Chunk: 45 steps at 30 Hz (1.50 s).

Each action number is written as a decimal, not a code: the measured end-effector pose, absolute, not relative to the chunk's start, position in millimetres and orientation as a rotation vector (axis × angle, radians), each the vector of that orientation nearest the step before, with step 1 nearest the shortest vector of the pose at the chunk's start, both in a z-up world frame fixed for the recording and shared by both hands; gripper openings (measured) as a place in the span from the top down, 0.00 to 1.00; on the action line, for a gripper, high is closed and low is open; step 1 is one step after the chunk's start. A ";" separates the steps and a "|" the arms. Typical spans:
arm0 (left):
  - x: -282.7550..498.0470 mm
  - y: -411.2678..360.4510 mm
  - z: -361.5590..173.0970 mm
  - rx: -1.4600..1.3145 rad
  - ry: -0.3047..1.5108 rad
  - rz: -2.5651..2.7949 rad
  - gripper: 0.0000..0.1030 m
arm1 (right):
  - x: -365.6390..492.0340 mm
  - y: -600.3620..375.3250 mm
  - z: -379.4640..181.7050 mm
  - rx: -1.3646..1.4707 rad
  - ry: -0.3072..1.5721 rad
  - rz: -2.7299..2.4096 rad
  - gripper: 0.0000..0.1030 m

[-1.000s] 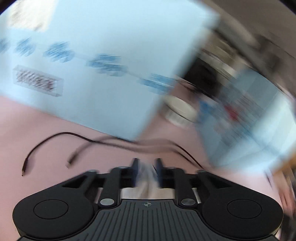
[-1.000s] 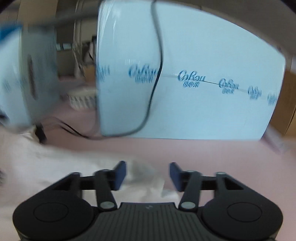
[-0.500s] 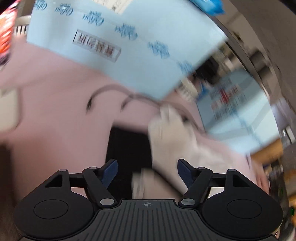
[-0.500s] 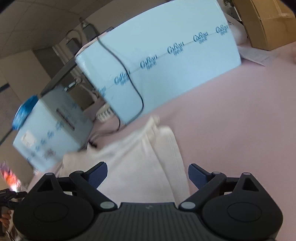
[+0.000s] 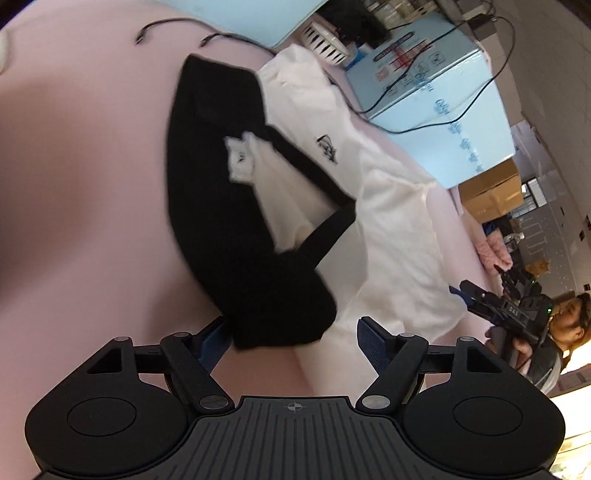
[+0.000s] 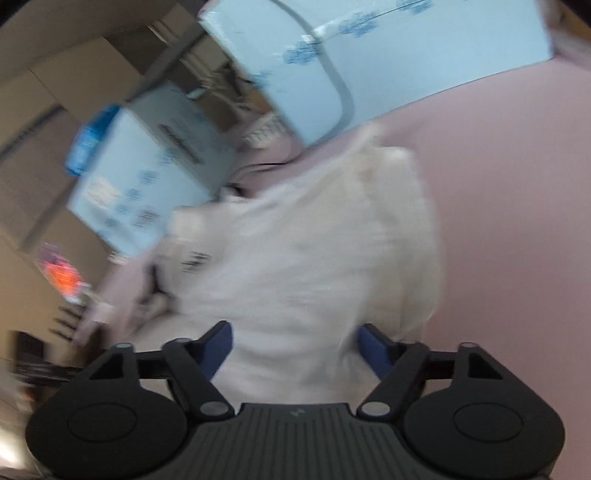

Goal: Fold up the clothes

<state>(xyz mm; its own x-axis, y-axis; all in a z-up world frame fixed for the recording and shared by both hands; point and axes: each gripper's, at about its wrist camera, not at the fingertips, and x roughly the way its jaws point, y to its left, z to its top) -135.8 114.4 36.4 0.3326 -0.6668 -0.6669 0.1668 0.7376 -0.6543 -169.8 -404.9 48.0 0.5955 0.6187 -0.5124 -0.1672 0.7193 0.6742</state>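
A white garment point(image 5: 391, 221) with a small dark logo lies crumpled on the pink table point(image 5: 81, 184). A black garment point(image 5: 221, 206) lies across its left side, with a white sleeve draped over it. My left gripper point(image 5: 291, 332) is open above the near end of the black garment, holding nothing. My right gripper point(image 6: 295, 343) is open over the white garment point(image 6: 314, 258), which looks blurred in the right wrist view. The right gripper also shows at the far right of the left wrist view point(image 5: 476, 299).
Light blue cartons point(image 5: 439, 92) with a black cable over them stand at the back of the table. A brown cardboard box point(image 5: 491, 192) sits beyond. Loose cable ends point(image 5: 173, 29) lie on the pink surface. A person point(image 5: 569, 321) is at the right edge.
Both grippers have swung away and tilted, so the clothes now show from farther off. The left gripper, shut on white cloth a second ago, is open.
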 end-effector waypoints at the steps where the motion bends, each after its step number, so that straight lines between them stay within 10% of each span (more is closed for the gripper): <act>1: -134.3 113.3 34.8 -0.543 1.108 -0.579 0.26 | -168.7 -401.0 48.3 0.616 0.811 0.514 0.23; 34: -130.9 108.0 31.6 -0.549 1.120 -0.586 0.24 | -177.0 -440.9 19.7 0.496 0.795 0.576 0.13; 41: -121.3 109.3 28.8 -0.626 1.135 -0.546 0.24 | -209.4 -425.2 16.7 0.348 0.725 0.385 0.93; 43: -112.8 110.6 26.4 -0.690 1.120 -0.503 0.27 | -216.6 -422.3 22.5 0.361 0.672 0.302 0.93; 45: -109.7 107.8 32.0 -0.645 1.086 -0.409 0.68 | -226.9 -424.1 36.6 0.389 0.612 0.312 0.93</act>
